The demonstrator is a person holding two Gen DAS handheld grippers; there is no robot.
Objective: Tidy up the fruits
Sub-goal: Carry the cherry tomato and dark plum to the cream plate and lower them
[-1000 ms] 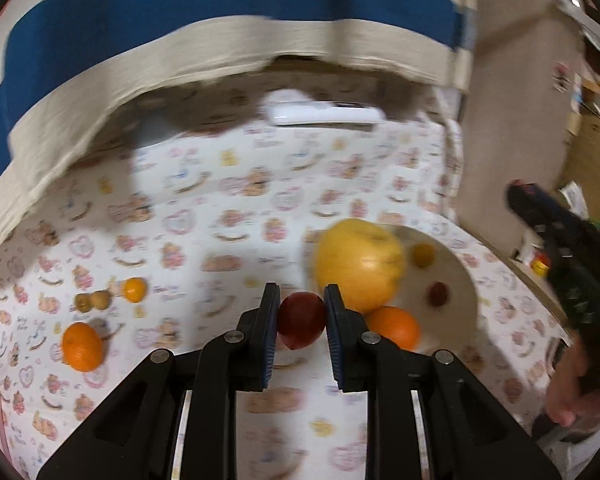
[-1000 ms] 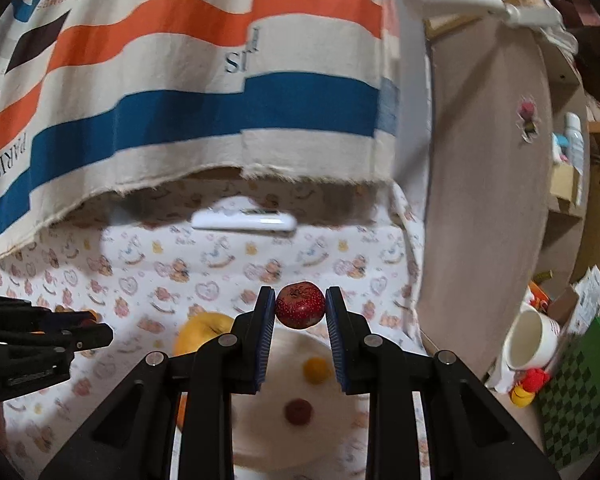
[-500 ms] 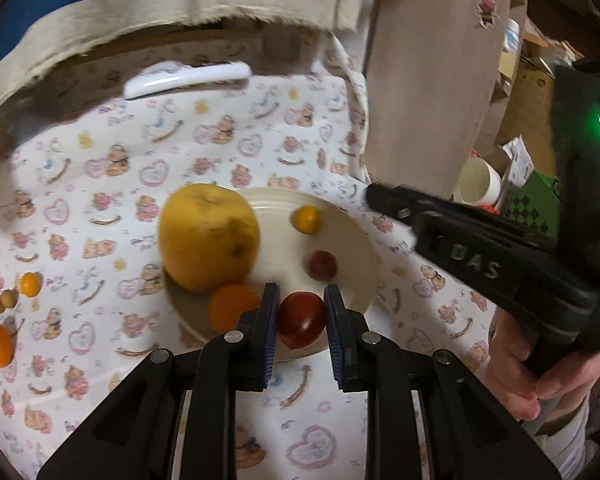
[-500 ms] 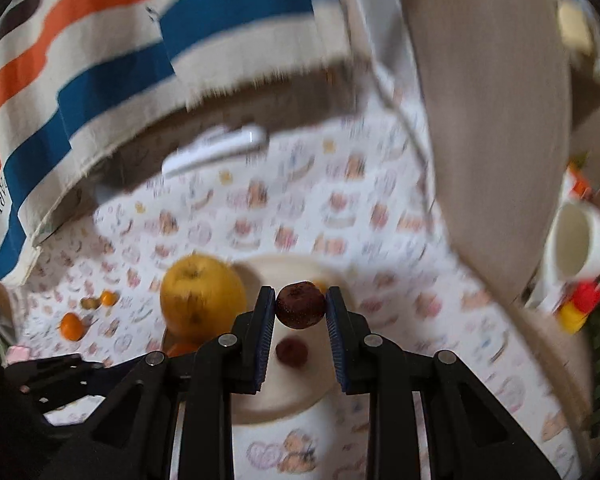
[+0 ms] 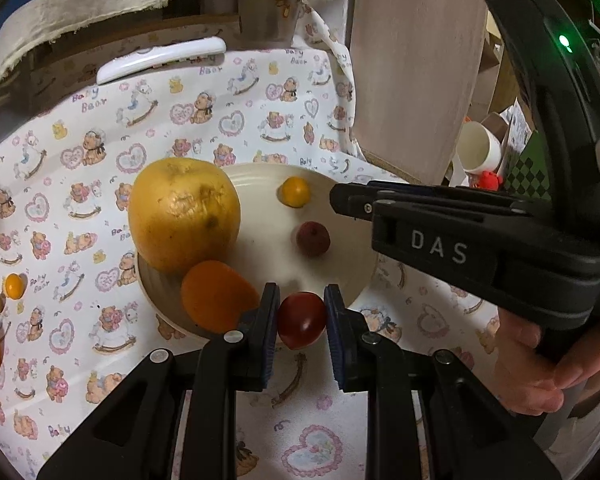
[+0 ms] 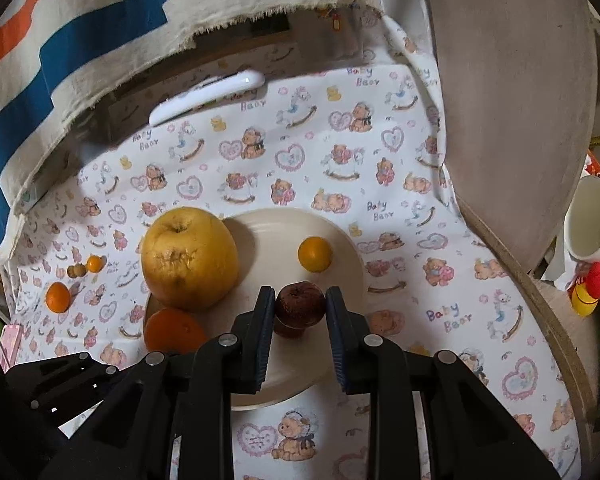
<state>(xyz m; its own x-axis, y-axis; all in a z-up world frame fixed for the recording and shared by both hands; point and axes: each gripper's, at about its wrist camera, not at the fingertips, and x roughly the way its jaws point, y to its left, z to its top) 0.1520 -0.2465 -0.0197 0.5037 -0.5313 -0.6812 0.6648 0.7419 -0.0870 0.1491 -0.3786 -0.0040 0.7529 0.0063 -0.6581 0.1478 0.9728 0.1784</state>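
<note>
Only on left view: hand (image 5: 540, 364) gripping right claw (image 5: 336, 200).

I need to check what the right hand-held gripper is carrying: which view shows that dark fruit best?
The right wrist view: the dark fruit sits clamped between the pads, in full view above the plate. In the left wrist view the right hand-held gripper appears side-on and its body hides the fruit.
</note>
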